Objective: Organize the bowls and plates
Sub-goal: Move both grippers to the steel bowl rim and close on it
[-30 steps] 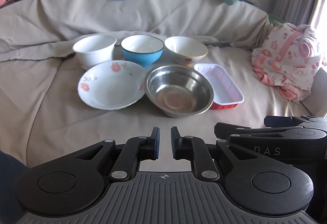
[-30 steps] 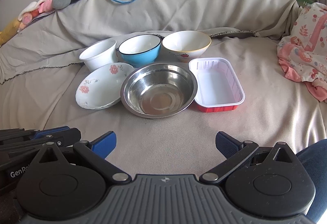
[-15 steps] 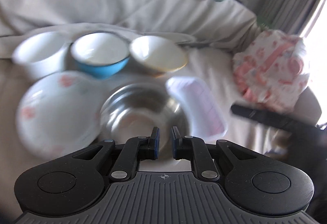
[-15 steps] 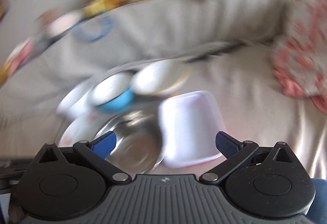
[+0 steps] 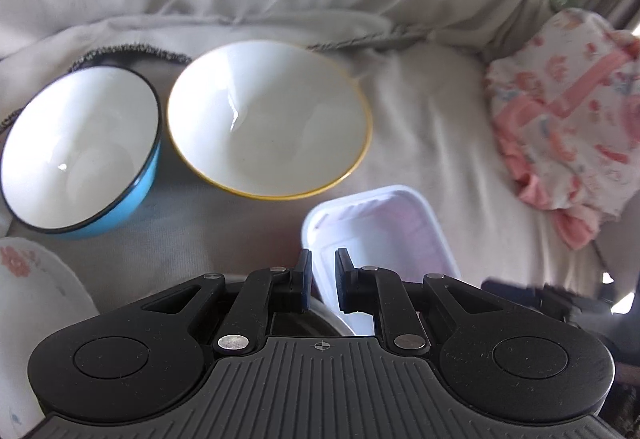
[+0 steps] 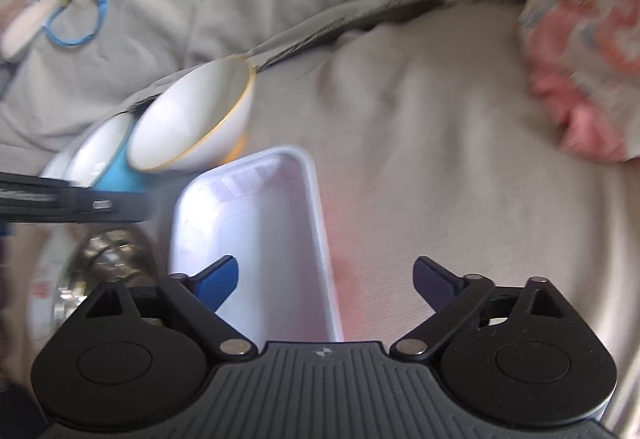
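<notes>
- The right tongs (image 6: 325, 279) are wide but closing, one finger over the white rectangular plastic tray (image 6: 256, 239) and its right rim between them. They hold nothing yet.
- The thin tray sits on the soft grey blanket (image 6: 420, 159), so a squeeze could bend it or make it slip.
- The left tongs (image 5: 322, 277) are shut and empty, just above the tray's corner. They could bump it.
- The tray could knock the yellow-rimmed white bowl (image 5: 268, 123) or the blue bowl (image 5: 80, 151) close by.

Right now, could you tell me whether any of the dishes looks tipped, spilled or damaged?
Nothing stands out. The yellow-rimmed bowl, blue bowl and white plastic tray sit upright and empty on the cloth, with no visible cracks. The steel bowl is too blurred to judge.
</notes>
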Tool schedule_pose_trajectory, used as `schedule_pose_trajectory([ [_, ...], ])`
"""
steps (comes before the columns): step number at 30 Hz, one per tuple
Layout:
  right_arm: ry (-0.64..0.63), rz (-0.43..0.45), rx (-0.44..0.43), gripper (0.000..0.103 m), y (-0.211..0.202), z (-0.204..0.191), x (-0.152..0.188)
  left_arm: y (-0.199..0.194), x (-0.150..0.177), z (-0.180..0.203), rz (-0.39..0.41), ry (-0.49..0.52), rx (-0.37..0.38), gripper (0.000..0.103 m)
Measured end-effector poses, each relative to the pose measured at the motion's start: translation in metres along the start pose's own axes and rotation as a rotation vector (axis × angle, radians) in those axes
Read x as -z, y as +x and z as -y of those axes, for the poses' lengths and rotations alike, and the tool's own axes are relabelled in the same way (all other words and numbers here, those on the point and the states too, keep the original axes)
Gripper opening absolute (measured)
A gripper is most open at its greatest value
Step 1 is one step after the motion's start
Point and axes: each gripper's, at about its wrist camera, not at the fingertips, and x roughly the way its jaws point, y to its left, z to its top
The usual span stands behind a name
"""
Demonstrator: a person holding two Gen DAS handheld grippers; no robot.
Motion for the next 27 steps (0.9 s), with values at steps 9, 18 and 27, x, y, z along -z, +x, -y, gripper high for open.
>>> schedule_pose_trajectory([
  [9,0.075,-0.095,-0.245,0.086,-0.004,0.011,0.003,0.037,-0.011,0.01,-0.065,-0.056,0.046,0.021],
  [18,0.184,0.089,-0.104,0.086,-0.024,0.038,-0.009,0.066,-0.02,0.027,-0.086,-0.127,0.27,0.021],
  [27,0.073,0.176,0.067,0.093,-0.026,0.019,-0.004,-0.046,0.032,-0.02,0.19,-0.021,0.191,0.022],
])
